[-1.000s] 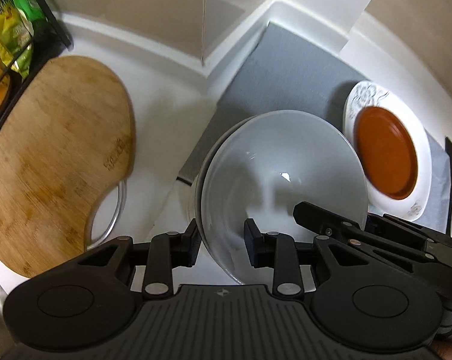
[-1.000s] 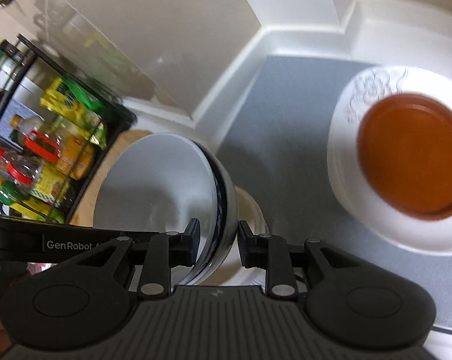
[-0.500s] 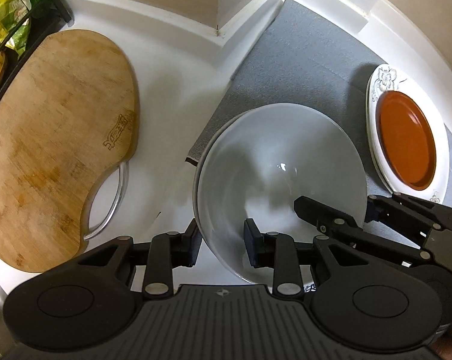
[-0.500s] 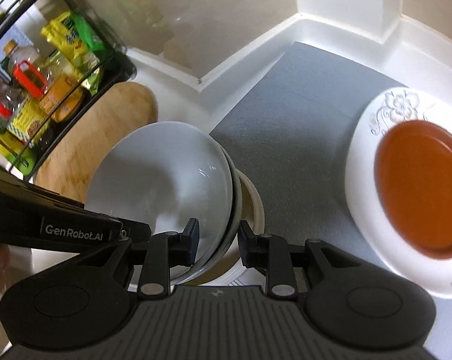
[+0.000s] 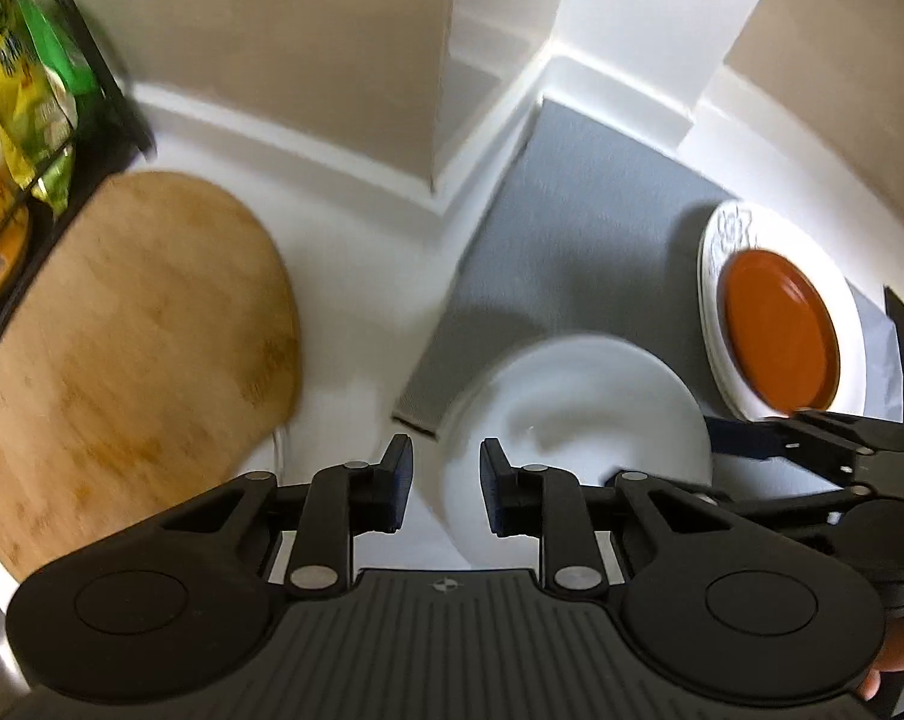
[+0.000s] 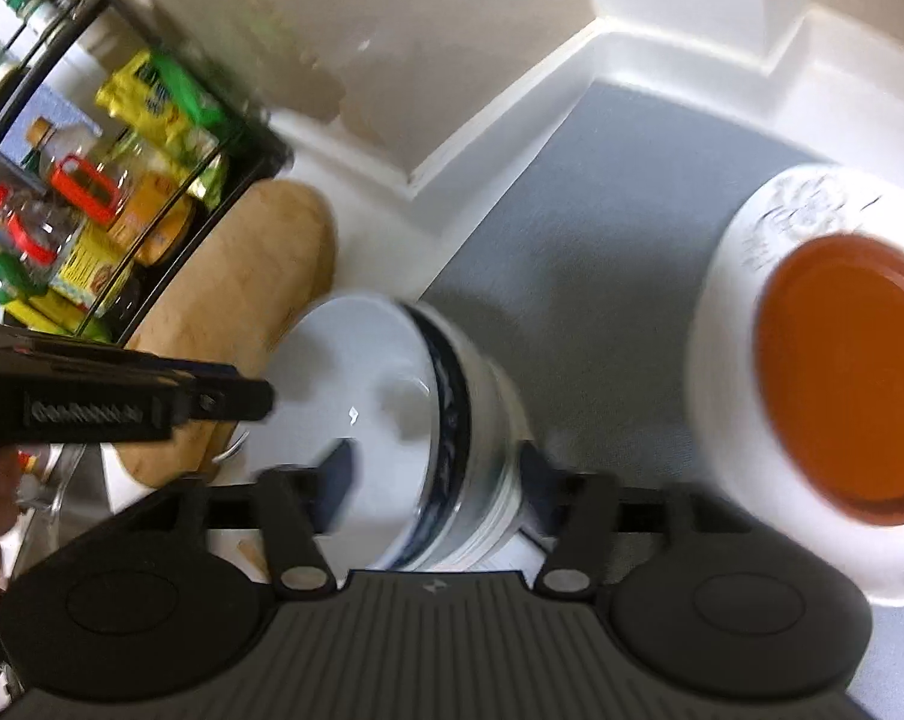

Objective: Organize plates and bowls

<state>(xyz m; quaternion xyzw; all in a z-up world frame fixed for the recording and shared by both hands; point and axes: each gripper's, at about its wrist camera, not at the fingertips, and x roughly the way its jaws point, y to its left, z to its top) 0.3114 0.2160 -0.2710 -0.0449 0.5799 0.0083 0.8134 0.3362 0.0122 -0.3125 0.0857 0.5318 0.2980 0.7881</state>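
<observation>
Your left gripper (image 5: pixel 441 492) is spread apart at lower centre, beside the white bowl's (image 5: pixel 577 420) rim. Your right gripper (image 6: pixel 434 480) straddles the bowl stack (image 6: pixel 452 438), fingers wide.

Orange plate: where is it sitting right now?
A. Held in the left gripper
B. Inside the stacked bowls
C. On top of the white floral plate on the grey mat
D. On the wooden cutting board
C: the orange plate lies in the middle of the white floral plate, which rests on the grey mat, apart from the stacked bowls.
</observation>
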